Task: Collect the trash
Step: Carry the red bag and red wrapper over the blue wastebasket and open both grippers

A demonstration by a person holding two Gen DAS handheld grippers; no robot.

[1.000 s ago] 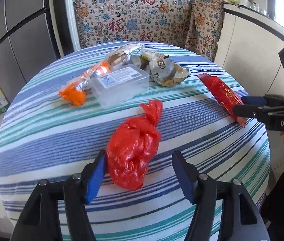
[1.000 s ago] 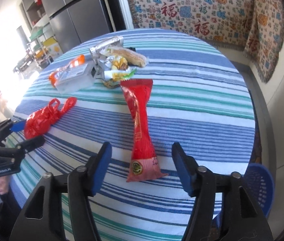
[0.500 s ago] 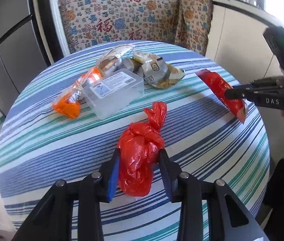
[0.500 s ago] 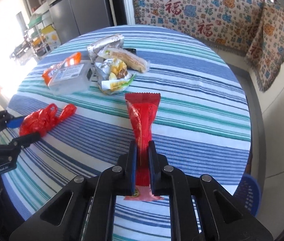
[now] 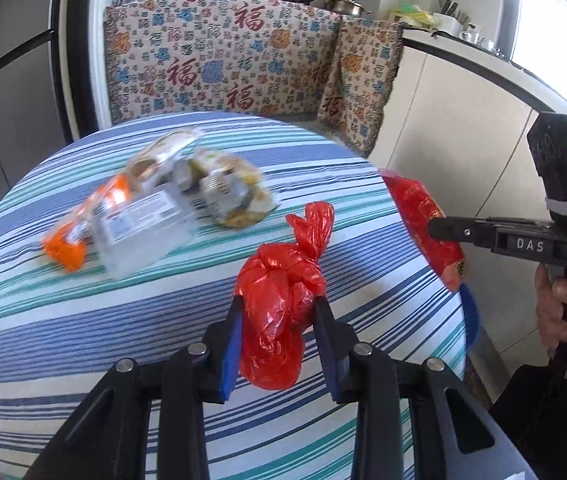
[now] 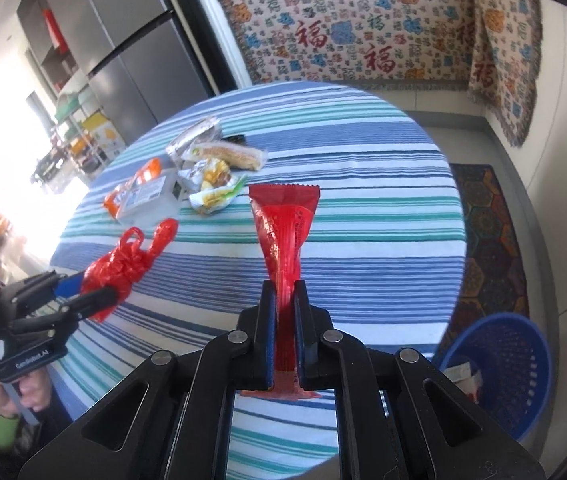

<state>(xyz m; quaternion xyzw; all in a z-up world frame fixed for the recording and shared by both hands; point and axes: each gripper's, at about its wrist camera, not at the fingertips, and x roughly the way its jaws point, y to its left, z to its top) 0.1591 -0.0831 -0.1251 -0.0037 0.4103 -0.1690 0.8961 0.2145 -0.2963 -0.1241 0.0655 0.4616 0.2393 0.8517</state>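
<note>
The left gripper [image 5: 279, 324] pinches the knotted red plastic bag [image 5: 283, 300] at its bulk, so the knot stays free. The right gripper [image 6: 283, 320] is pressed onto the red snack wrapper [image 6: 285, 236] near its lower end, and the wrapper juts out over the striped tablecloth [image 6: 383, 240]. The blue basket [image 6: 499, 364] stands on the floor beside the table, the probable drop point. The remaining wrappers [image 6: 211, 176] lie clustered further in.
</note>
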